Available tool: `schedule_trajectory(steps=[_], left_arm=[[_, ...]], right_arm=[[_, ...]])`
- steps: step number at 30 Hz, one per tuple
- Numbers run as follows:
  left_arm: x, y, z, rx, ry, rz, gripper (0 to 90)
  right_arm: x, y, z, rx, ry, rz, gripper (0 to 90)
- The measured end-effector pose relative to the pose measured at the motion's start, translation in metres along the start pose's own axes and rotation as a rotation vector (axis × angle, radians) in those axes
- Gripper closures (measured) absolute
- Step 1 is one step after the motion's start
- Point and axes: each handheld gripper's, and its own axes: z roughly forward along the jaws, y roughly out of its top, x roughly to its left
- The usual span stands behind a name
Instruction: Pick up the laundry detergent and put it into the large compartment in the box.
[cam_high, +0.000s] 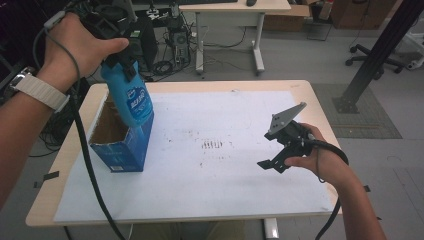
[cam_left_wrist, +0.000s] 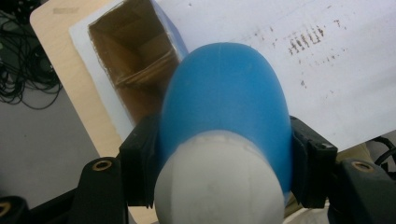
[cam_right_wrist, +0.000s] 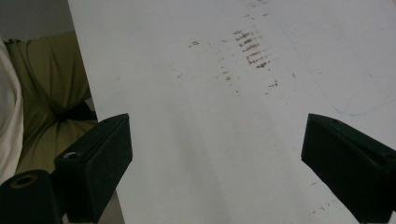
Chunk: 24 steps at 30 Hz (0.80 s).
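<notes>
The left gripper (cam_high: 122, 62) is clamped on a blue bottle (cam_high: 129, 97), holding it raised with its bottom end dipping into the open top of a blue cardboard box (cam_high: 120, 145) at the table's left side. The table (cam_high: 320, 107) is light wood, covered by a white sheet (cam_high: 225, 180) with a patch of small brown marks (cam_high: 212, 144) near its middle. Beyond it lie a grey floor, another desk (cam_high: 235, 12), cables and an office chair (cam_high: 372, 55). The left hand (cam_high: 82, 42), a pale watch strap on its wrist, is lifted high above the box. In the left gripper view both jaws press the bottle's sides just past its white cap (cam_left_wrist: 219, 182). The right hand (cam_high: 312, 155) rests low at the right; the right gripper (cam_right_wrist: 215, 158) hangs over the sheet, jaws wide apart and holding nothing.
</notes>
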Motion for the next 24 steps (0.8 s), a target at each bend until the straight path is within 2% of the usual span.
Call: schedule_trajectory(steps=[15,24], left_arm=[[0.016,0.001,-0.006,0.016,0.019,-0.107,37.9],[0.028,-0.002,-0.006,0.022,0.028,-0.152,37.9]], right_arm=[[0.001,0.001,0.0,-0.001,0.001,-0.009,8.9],[0.001,0.002,0.0,-0.004,0.003,-0.01,8.9]])
